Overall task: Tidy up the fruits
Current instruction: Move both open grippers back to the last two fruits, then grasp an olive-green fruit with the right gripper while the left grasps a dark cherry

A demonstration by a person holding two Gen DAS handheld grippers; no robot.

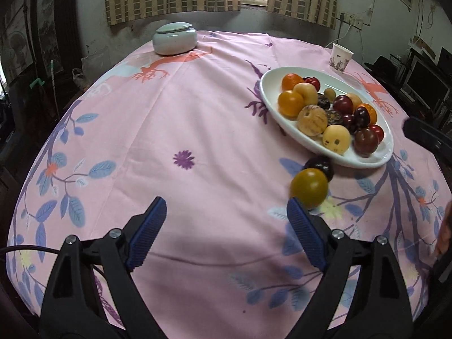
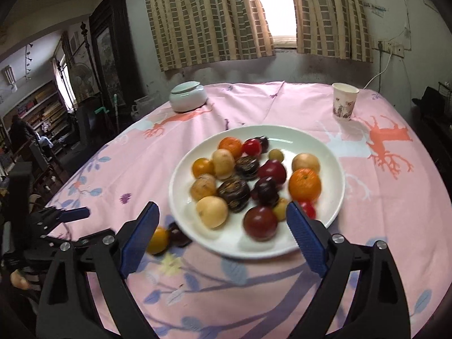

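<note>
Nearest, at the bottom of both wrist views, the left claw (image 1: 223,209) and the right claw (image 2: 221,213) stand with their blue ribbed pads spread wide, nothing between them.

Just beyond, at centre right in the left view, a round yellow-green fruit (image 1: 309,188) and a dark purple fruit (image 1: 320,166) lie touching each other on the pink flower-printed cloth of the bench (image 1: 175,118), just beside the rim of the white oval ceramic plate (image 1: 267,96).

Farther on, that plate carries a heap of orange, tan, red and dark fruits.

Judging by this, most of the gathering is done; two strays remain.
</note>
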